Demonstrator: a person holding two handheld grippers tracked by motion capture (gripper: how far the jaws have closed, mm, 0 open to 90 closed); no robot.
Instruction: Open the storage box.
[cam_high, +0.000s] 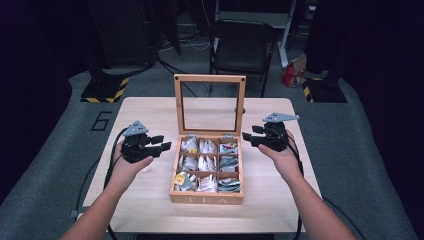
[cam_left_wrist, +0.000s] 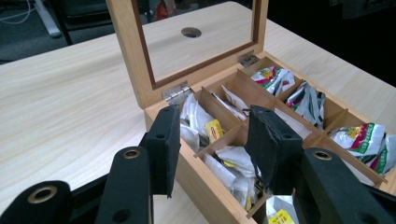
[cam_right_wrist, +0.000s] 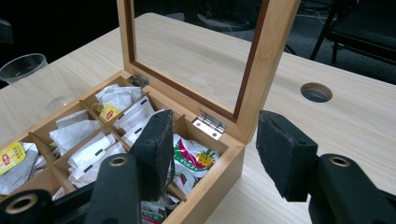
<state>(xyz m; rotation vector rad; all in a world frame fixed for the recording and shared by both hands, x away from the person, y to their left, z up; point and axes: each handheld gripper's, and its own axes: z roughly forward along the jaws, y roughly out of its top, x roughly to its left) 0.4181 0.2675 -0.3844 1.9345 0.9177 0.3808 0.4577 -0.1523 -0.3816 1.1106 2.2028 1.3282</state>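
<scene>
At mid-table, a wooden tea box (cam_high: 206, 197) sits w/ its glass lid (cam_high: 210, 105) propped upright. Risk is judged: the lid could be knocked shut (or the box shoved toward the table's near edge) if either gripper swings in carelessly. Left gripper (cam_high: 161, 143) and right gripper (cam_high: 248, 135) are held flanking the box, jaws apart, nothing clamped; tea bags (cam_high: 200, 148) lie between them, untouched.
</scene>
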